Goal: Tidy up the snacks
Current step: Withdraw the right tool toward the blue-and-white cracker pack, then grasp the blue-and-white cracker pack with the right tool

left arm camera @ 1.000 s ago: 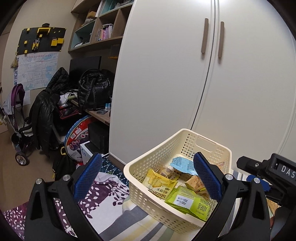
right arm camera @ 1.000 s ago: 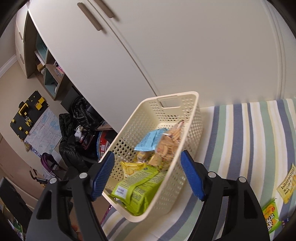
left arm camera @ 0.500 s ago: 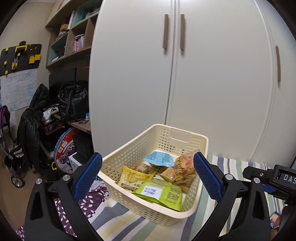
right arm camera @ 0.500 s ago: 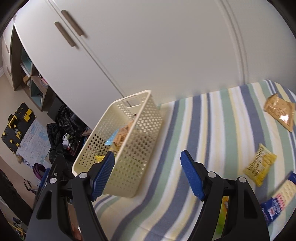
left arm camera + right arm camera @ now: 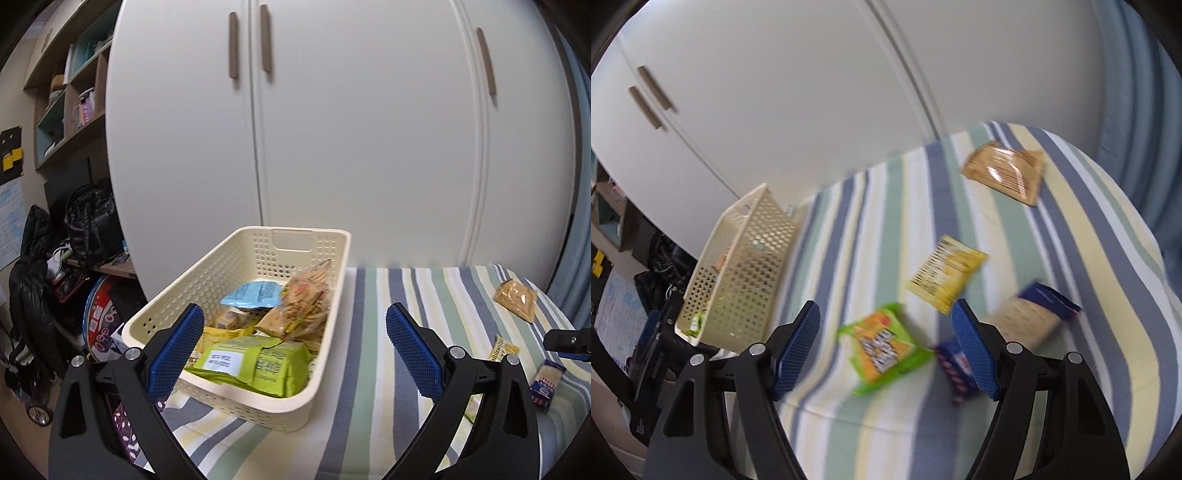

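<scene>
1. I am holding my left gripper (image 5: pixel 294 338) with jaws wide apart and empty, facing one cream perforated plastic basket (image 5: pixel 332 258) sitting on the striped blue, green and cream bedcover (image 5: pixel 388 369).
2. I am counting at least four packets in it, one lime-green packet (image 5: pixel 255 365) nearest.
3. My right gripper (image 5: pixel 886 347) is hanging spread and empty over one green-and-orange snack bag (image 5: pixel 882 347).
4. Four more packets are lying loose: one yellow packet (image 5: pixel 947 277), one brown cracker pack (image 5: pixel 1006 173), two blue-ended biscuit packs (image 5: pixel 1030 317).

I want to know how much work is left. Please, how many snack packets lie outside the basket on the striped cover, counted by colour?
Brown packet: 1
Yellow packet: 1
Green and orange packet: 1
Blue and beige packet: 1
Dark blue packet: 1
Total: 5
</scene>
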Demonstrator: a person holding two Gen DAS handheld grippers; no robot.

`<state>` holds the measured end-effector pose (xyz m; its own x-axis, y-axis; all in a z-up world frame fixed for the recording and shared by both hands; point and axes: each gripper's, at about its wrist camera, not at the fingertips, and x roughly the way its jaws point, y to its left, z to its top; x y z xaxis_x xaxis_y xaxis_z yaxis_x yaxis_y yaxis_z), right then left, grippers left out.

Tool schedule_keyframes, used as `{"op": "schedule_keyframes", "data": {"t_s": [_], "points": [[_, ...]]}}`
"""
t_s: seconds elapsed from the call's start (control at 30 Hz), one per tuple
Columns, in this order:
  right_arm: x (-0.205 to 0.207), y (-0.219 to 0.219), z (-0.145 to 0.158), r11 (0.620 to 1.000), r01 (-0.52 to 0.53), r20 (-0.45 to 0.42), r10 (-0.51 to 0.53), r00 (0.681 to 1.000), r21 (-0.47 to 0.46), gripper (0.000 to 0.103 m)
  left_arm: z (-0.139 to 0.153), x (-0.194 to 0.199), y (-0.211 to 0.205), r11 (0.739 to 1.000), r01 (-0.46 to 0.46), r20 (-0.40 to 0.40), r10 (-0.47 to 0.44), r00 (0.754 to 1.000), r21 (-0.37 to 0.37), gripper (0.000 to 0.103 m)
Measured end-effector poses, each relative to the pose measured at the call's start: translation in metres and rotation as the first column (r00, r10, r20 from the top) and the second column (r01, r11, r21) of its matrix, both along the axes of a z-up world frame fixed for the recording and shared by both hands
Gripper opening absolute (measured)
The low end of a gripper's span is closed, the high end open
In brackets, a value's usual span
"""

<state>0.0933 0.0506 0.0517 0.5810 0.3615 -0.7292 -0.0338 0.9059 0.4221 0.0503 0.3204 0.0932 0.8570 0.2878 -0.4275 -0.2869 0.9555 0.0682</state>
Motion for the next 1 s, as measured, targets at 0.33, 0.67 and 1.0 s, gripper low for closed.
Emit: {"op": "schedule_keyframes", "data": {"t_s": [0.33, 0.67, 1.0], "points": [[-0.020, -0.032, -0.017, 0.999, 0.034, -0.101, -0.037, 0.994, -0.031, 0.080, -0.011, 0.008, -0.012, 0.998, 0.069, -0.062, -0.069, 0.996, -0.015, 0.100], [0.009, -0.024, -0.048, 1.000, 0.021, -0.216, -0.025, 0.976, -0.021, 0.080, -0.015, 0.012, -0.013, 0.996, 0.090, -0.089, -0.092, 0.992, -0.023, 0.100], [0.053, -0.023, -0.068, 0.998, 0.047, -0.227, -0.058, 0.972, -0.052, 0.080, -0.016, 0.013, -0.018, 0.995, 0.103, -0.100, -0.104, 0.990, -0.012, 0.100]]}}
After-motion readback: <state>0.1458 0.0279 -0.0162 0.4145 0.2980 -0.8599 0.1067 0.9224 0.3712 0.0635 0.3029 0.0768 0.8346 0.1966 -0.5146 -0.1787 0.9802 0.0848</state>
